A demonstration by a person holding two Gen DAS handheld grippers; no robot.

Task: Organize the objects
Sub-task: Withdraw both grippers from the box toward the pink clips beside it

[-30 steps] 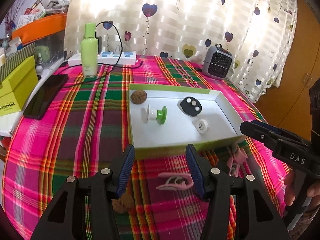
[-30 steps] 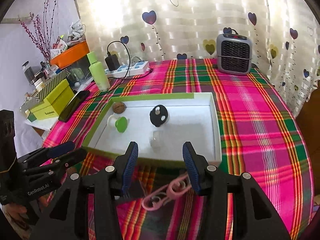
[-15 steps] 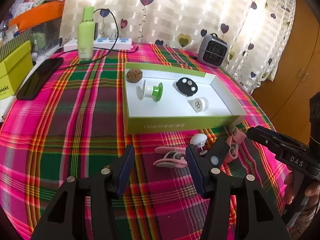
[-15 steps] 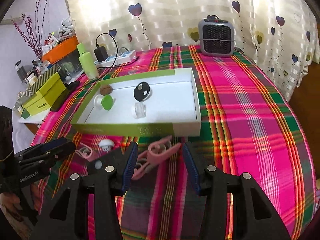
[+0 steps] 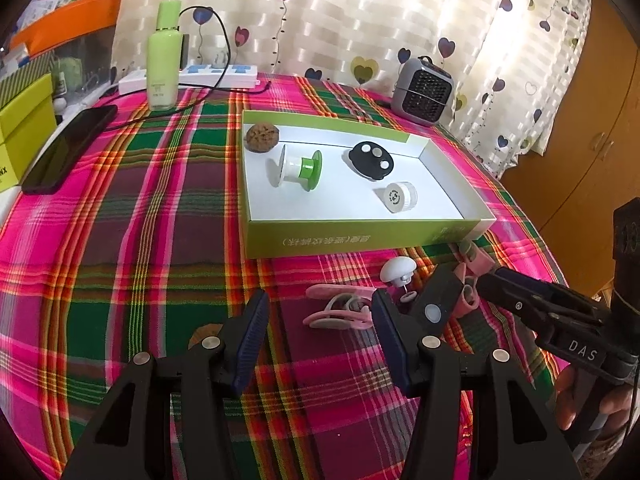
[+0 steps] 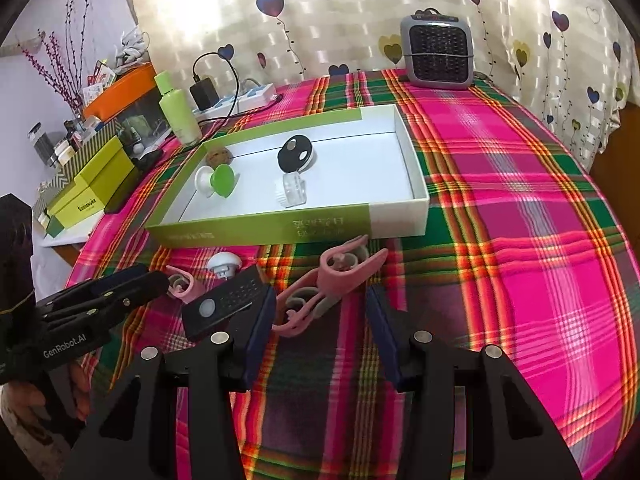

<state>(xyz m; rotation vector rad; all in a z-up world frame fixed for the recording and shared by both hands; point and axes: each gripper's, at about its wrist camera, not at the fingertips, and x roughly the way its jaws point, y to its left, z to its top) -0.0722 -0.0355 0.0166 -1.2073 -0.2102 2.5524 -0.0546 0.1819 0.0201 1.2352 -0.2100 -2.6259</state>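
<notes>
Hovering both half-open, empty: our right gripper [image 6: 320,312] brackets the pink clip [image 6: 320,292] at lower centre, long axis diagonal toward the box [image 6: 260,228], nearer than left gripper [image 5: 320,332].

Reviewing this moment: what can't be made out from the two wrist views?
- Brown round thing on the cloth, left wrist view: mostly hidden behind the left gripper; identity unclear.
- Print on the box front, right wrist view: too small and blurred to read.
- Black device, right wrist view: partly covered by the right gripper.
- Person's hand, left wrist view: cut off by the frame edge.
- Shelf clutter, right wrist view: too small.
</notes>
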